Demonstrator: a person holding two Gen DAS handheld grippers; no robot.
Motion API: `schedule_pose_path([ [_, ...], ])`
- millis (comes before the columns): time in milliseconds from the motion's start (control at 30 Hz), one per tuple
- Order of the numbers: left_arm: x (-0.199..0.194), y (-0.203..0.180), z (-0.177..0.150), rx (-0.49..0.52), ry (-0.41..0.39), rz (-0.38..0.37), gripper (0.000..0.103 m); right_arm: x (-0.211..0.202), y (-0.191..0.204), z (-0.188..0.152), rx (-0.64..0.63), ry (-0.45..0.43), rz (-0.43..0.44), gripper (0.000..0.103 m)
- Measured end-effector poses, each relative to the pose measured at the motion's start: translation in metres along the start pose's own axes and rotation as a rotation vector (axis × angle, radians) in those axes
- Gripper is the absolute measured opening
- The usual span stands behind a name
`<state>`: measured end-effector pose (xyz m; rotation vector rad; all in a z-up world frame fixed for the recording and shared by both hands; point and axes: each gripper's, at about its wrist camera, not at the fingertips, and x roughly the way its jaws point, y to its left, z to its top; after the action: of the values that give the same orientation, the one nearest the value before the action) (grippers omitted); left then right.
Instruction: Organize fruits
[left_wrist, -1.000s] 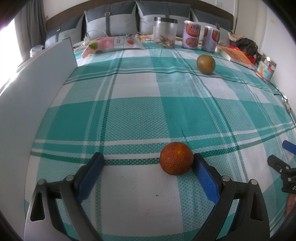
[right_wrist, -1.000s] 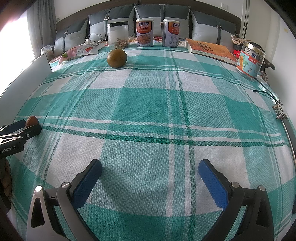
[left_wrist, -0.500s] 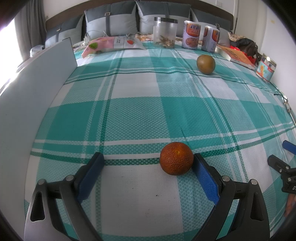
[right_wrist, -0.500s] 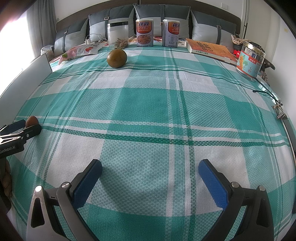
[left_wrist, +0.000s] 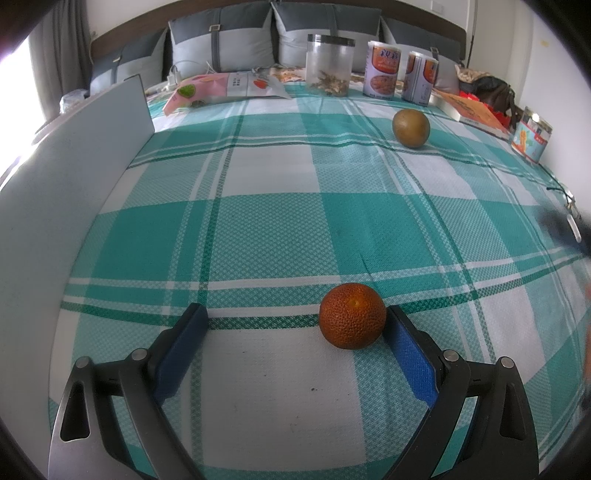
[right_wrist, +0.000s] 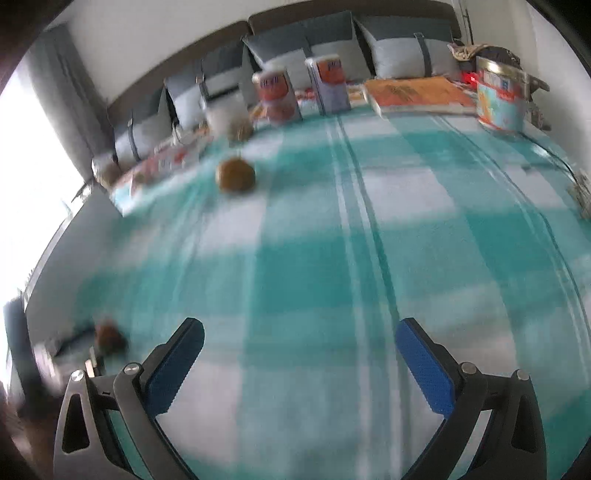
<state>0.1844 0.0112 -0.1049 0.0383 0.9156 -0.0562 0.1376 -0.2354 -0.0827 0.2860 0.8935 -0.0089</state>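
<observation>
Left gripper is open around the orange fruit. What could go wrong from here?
1. The orange fruit sits against the right finger of the left gripper, far from the other: closing may roll it away across the checked cloth.
2. The right wrist view is motion-blurred, so aiming the right gripper at the brown-green fruit is unreliable.

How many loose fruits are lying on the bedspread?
2: an orange fruit against the left gripper's right finger, and a brownish-green fruit far back near the cans. None visibly hidden.
</observation>
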Motion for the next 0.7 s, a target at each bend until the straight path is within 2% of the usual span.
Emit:
schedule_pose_path([
  [100,-0.001,0.001,0.0,-0.007,0.0,-0.015,0.096,0.04,0.028,0.047,-0.099,-0.003,0.029,0.101],
  [233,-0.007,0.003,0.001,0.006,0.029,-0.086,0.095,0.11,0.068,0.1,-0.208,0.043,-0.001,0.091],
  [300,-0.009,-0.001,0.003,0.026,0.029,-0.108,0.093,0.134,0.077,0.111,-0.227,0.089,-0.02,0.075],
  [333,-0.009,-0.005,0.005,0.037,0.029,-0.108,0.093,0.144,0.08,0.115,-0.234,0.118,-0.012,0.049],
  [367,-0.009,-0.007,0.007,0.041,0.028,-0.108,0.093,0.147,0.08,0.116,-0.229,0.126,-0.001,0.048],
  [433,-0.008,-0.011,0.011,0.034,0.007,-0.112,0.079,0.14,0.077,0.115,-0.2,0.113,0.002,0.048],
  [467,-0.006,-0.012,0.013,0.028,0.008,-0.126,0.052,0.133,0.073,0.112,-0.177,0.105,0.026,0.047],
  [500,-0.001,-0.015,0.014,0.029,0.031,-0.14,0.038,0.127,0.068,0.109,-0.162,0.102,0.04,0.047],
  [567,-0.002,-0.019,0.014,0.047,0.014,-0.14,0.03,0.111,0.056,0.099,-0.132,0.105,0.049,0.047],
  [700,-0.025,-0.008,0.01,-0.023,0.027,-0.197,0.029,0.075,0.039,0.072,-0.079,0.144,0.091,0.047],
])
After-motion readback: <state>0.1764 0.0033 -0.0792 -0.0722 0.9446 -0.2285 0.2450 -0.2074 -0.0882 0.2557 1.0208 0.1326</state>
